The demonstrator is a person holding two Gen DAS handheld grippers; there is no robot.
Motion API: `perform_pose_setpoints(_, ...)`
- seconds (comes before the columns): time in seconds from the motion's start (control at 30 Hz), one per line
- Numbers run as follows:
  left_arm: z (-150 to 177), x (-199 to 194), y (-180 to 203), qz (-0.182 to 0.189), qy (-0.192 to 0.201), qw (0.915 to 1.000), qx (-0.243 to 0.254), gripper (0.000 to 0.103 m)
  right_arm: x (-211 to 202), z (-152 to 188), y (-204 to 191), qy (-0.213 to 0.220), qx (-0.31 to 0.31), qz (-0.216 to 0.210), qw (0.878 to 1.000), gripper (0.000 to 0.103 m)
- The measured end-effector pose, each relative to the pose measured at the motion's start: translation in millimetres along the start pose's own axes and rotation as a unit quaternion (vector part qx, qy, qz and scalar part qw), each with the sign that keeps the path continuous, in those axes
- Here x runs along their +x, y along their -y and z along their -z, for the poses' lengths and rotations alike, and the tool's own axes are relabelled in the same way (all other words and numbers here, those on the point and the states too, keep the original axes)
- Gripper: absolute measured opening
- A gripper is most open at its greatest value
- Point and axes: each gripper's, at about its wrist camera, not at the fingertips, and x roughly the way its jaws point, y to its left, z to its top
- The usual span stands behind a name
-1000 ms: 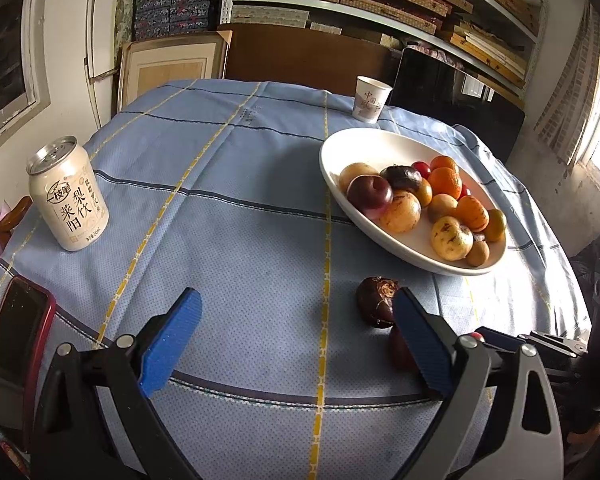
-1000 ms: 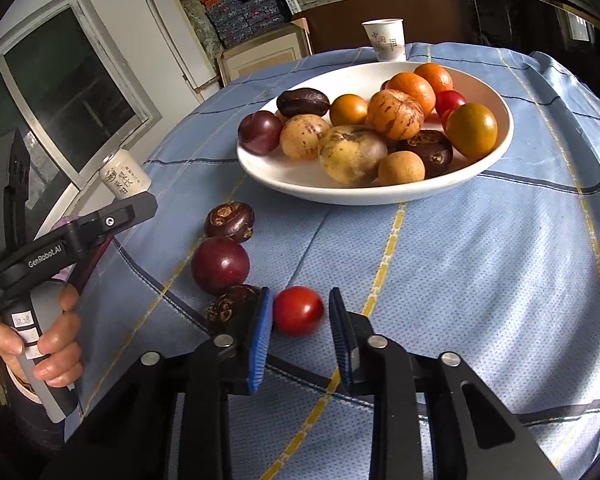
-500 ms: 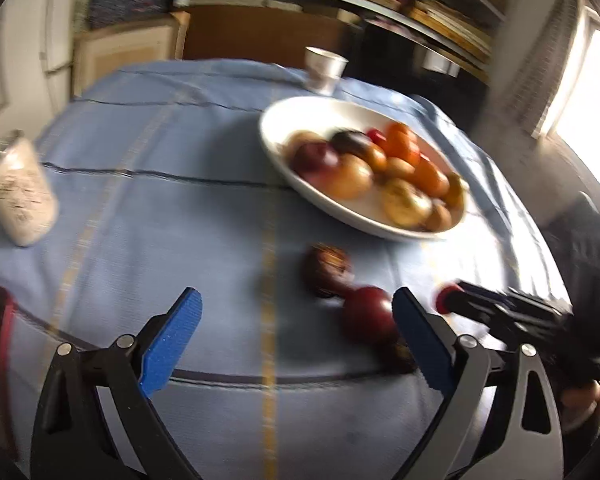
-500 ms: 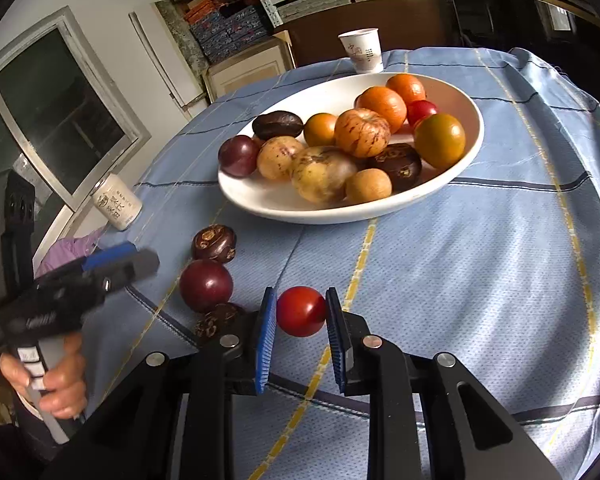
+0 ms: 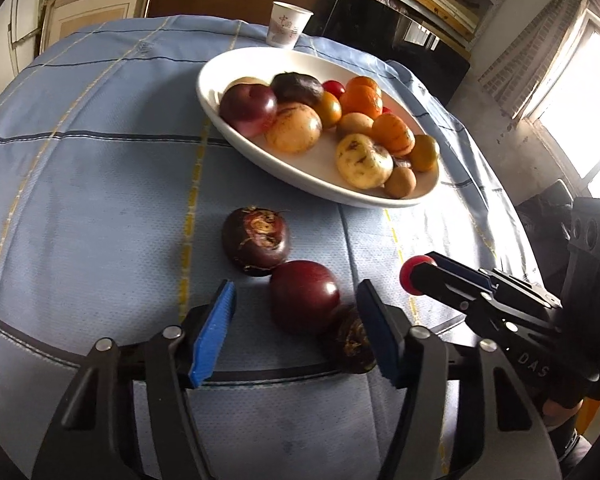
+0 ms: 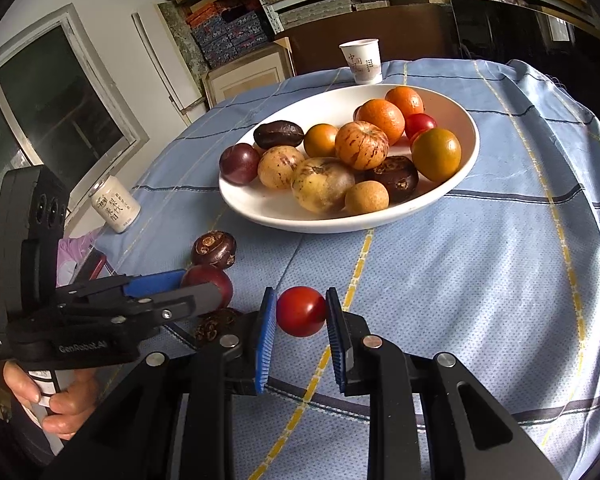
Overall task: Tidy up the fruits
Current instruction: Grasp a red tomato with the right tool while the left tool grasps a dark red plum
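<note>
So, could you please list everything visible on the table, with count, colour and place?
Oval ceramic bowl: one, white, centre, heaped with mixed fruits.
Round smooth plum: one, dark red, between the left gripper's pads.
Wrinkled mangosteens: two, dark brown, flanking the plum.
Small tomato: one, red, held.
Paper cup: one, white, behind the bowl.
Drink can: one, white, left edge.
Left gripper: closing, pads not touching.
Right gripper: shut on tomato.

My left wrist camera looks steeply down, close over the tablecloth [image 5: 100, 200]; my right likewise. Both share the white bowl [image 5: 228, 68] [image 6: 466, 152] at twelve o'clock.
</note>
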Motion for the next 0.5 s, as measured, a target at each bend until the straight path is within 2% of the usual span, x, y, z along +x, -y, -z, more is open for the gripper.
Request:
perform_pose_setpoints(0.23, -0.9, 5.1, 5.7, -0.002, -0.003, 1.0000, -0.002, 0.053, -2.7, -0.2, -0.3, 0.005, -0.001, 0.002, 1.000, 0.025)
perform_pose_setpoints(0.5, 0.1, 3.6, 10.4, -0.003, 0.005, 0.9999, 0.008, 0.040, -3.8, -0.1, -0.3, 0.006, -0.002, 0.005, 1.000, 0.026)
